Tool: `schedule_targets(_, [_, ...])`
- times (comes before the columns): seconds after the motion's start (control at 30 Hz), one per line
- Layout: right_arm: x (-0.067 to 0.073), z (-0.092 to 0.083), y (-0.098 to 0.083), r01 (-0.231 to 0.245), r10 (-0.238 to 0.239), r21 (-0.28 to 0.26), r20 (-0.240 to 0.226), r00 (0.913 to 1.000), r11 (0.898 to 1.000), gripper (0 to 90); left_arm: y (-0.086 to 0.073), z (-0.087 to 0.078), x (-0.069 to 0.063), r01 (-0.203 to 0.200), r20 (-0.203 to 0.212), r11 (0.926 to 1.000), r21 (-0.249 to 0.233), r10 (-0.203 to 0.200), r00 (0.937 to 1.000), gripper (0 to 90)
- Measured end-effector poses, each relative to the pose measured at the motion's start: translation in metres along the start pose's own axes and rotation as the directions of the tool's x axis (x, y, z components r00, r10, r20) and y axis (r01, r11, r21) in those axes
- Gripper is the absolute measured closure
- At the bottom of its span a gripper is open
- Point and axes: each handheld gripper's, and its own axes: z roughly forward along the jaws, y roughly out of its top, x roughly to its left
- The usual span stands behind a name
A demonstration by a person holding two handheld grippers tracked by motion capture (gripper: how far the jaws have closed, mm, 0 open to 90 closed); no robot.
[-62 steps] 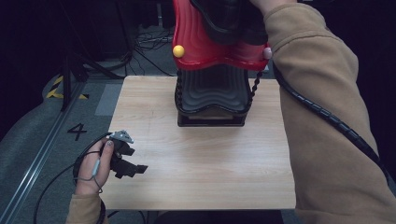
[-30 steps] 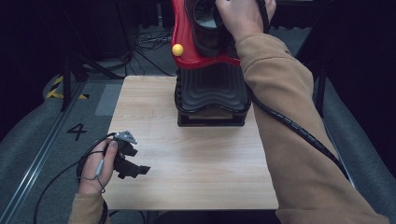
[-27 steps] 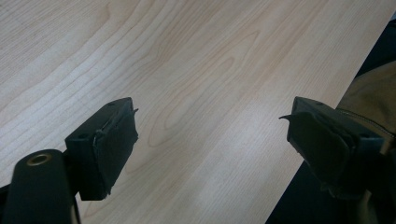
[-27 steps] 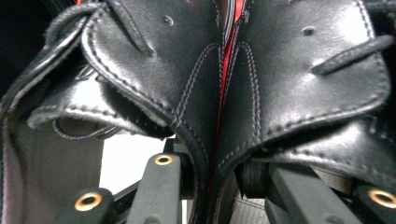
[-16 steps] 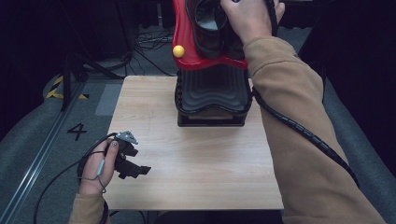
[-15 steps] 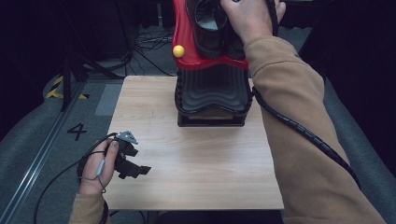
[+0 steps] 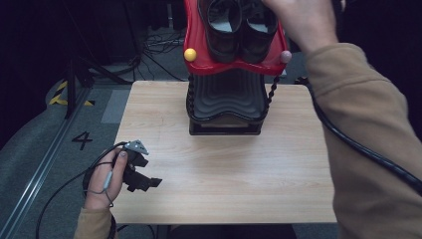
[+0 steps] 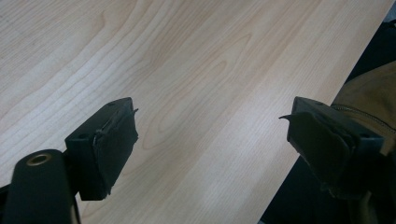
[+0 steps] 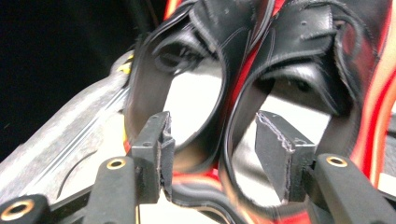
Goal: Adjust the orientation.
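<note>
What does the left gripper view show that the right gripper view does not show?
Left gripper view: the wooden table, a tan sleeve, the left claw. Right gripper view: two black shoes on a red stand, the right claw close before them. Shared: each claw stands open, holding nothing.

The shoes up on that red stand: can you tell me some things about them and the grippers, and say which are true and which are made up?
1. Two black shoes sit on the red stand. True.
2. The left gripper holds a shoe. False: it is open over the bare table.
3. The right gripper is open, with a shoe's edge between its fingers. True.
4. A blue ball sits on the stand. False: the ball is yellow.
5. The shoes lie flat on the table. False: they are on the stand.
</note>
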Motion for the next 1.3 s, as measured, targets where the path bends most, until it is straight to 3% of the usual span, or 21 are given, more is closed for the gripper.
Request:
schedule_targets(0.07, [-0.002, -0.015, -0.011, 0.055, -0.055, 0.003, -0.044, 0.9975, 0.998, 43.4, -0.002, -0.001, -0.001, 0.01, -0.006, 0.9999, -0.001, -0.01, 0.9999, 16.4])
schedule_targets(0.13, [-0.004, -0.027, -0.023, 0.117, -0.116, 0.005, -0.09, 0.9892, 0.993, 41.6, -0.004, -0.003, -0.001, 0.012, -0.012, 0.9999, -0.006, -0.012, 0.9998, 16.4])
schedule_targets(0.23, [-0.005, -0.043, -0.043, 0.171, -0.167, 0.019, -0.143, 0.9755, 0.985, 41.2, -0.006, -0.007, -0.001, 0.017, -0.018, 0.9998, -0.009, -0.017, 0.9997, 16.4])
schedule_targets(0.3, [-0.006, -0.047, -0.047, 0.18, -0.175, 0.019, -0.155, 0.9722, 0.983, 41.2, -0.007, -0.008, -0.002, 0.027, -0.021, 0.9995, -0.019, -0.027, 0.9994, 16.4])
schedule_targets(0.43, [-0.011, -0.064, -0.068, 0.225, -0.219, 0.008, -0.189, 0.9571, 0.974, 38.3, -0.009, -0.011, -0.001, 0.03, -0.031, 0.9994, -0.019, -0.03, 0.9991, 16.4])
schedule_targets(0.5, [-0.012, -0.07, -0.078, 0.236, -0.228, 0.019, -0.187, 0.9555, 0.972, 38.2, -0.01, -0.013, 0.0, 0.029, -0.035, 0.9993, -0.022, -0.03, 0.9989, 16.4])
schedule_targets(0.63, [-0.016, -0.075, -0.095, 0.256, -0.247, 0.011, -0.219, 0.944, 0.967, 37.3, -0.013, -0.015, 0.0, 0.045, -0.036, 0.9986, -0.03, -0.046, 0.9983, 16.4])
schedule_targets(0.7, [-0.019, -0.073, -0.104, 0.267, -0.258, 0.01, -0.232, 0.9379, 0.964, 36.9, -0.013, -0.016, 0.0, 0.044, -0.04, 0.9984, -0.034, -0.046, 0.9981, 16.4])
schedule_targets(0.8, [-0.026, -0.066, -0.12, 0.26, -0.244, 0.036, -0.243, 0.9388, 0.965, 36.8, -0.015, -0.017, -0.002, 0.037, -0.029, 0.9984, -0.043, -0.038, 0.9989, 16.4])
schedule_targets(0.97, [-0.034, -0.051, -0.141, 0.271, -0.25, 0.044, -0.274, 0.9288, 0.961, 36.9, -0.015, -0.019, -0.007, 0.013, -0.022, 0.9973, -0.072, -0.015, 0.9996, 16.1])
schedule_targets(1.1, [-0.038, -0.031, -0.172, 0.296, -0.269, 0.043, -0.308, 0.9124, 0.954, 36.8, -0.018, -0.015, -0.009, 0.01, -0.028, 0.9985, -0.054, -0.012, 0.9995, 16.1])
schedule_targets(1.2, [-0.04, -0.024, -0.182, 0.295, -0.267, 0.046, -0.315, 0.9108, 0.954, 36.8, -0.018, -0.014, -0.01, 0.006, -0.03, 0.9987, -0.051, -0.007, 0.9995, 16.1])
schedule_targets(1.3, [-0.046, -0.01, -0.204, 0.275, -0.239, 0.058, -0.345, 0.9075, 0.96, 36.5, -0.018, -0.011, -0.015, 0.0, -0.028, 0.9987, -0.05, -0.002, 0.9996, 16.1])
